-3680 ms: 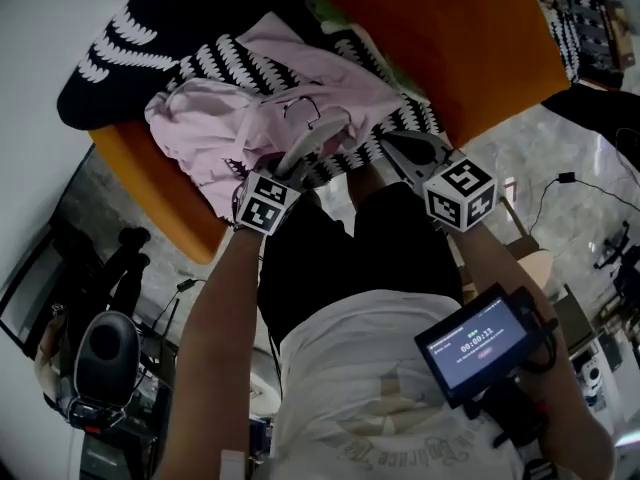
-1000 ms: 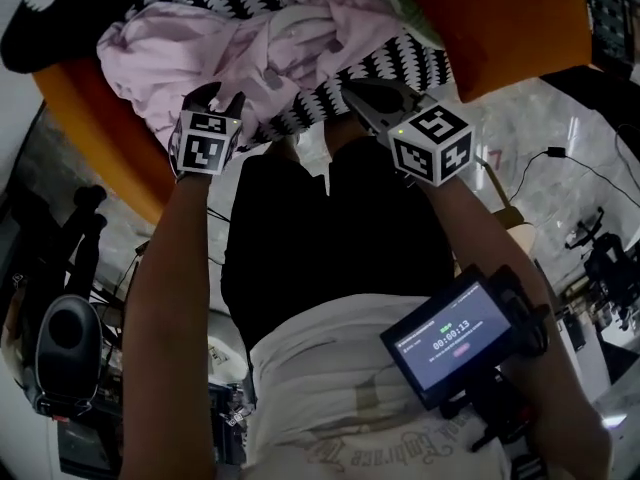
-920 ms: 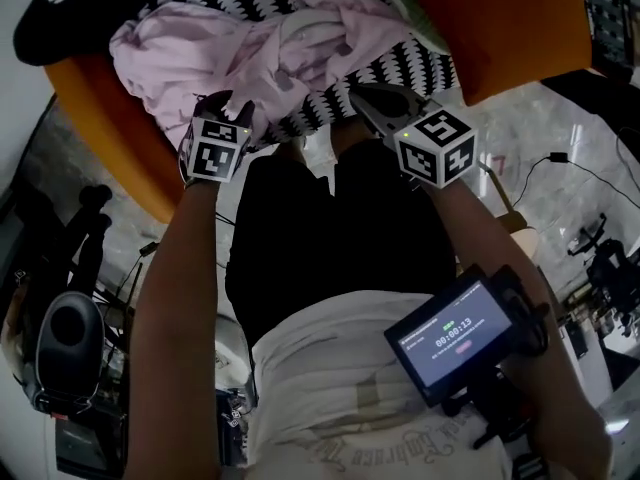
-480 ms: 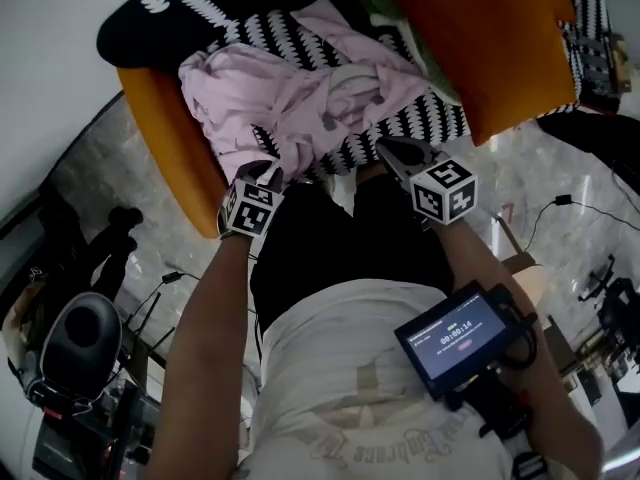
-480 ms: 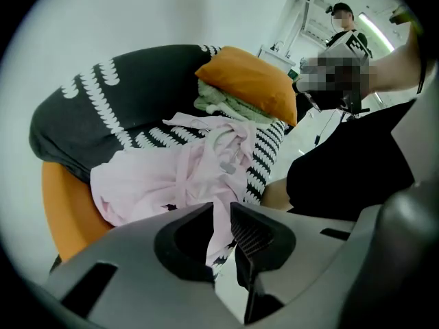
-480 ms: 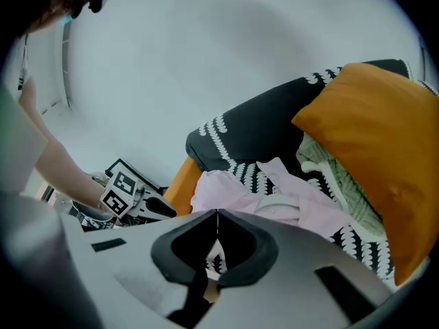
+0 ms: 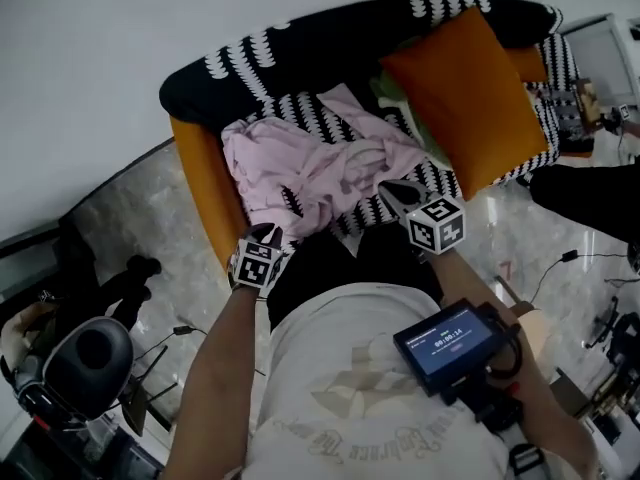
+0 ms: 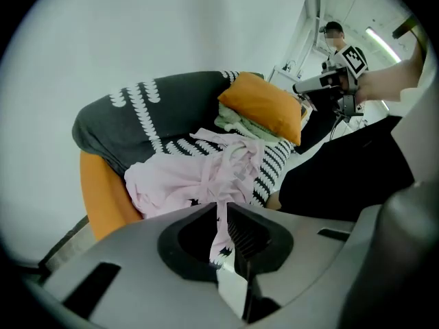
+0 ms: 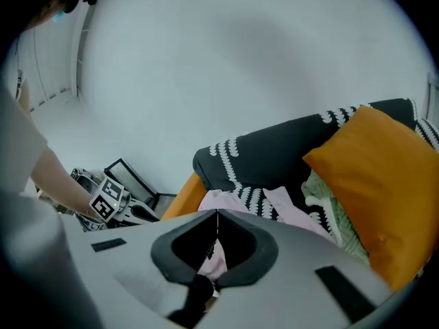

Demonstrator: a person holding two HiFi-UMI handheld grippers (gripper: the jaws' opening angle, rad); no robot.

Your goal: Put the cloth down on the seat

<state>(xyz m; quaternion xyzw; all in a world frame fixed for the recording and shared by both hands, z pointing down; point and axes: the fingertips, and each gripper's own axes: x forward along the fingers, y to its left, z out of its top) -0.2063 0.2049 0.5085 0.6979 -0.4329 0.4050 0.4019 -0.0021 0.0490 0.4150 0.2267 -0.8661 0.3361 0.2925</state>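
— two pinches on the cloth (image 7: 320, 163): left gripper (image 7: 268, 231) has just been closing, now narrow on a pink strip; right gripper (image 7: 386, 186) is shut on a fold. most of it lies bunched on the seat (image 7: 440, 183).
— then lower both together, hands apart, and release low. cushion (image 7: 465, 88) crowds the right, armrest (image 7: 205, 183) the left, and the front edge is near, so aim mid-seat.

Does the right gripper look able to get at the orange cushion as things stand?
Probably yes: the orange cushion sits just beyond the right gripper with no obstacle between, but its fingers are shut on the pink cloth, which would drag along.
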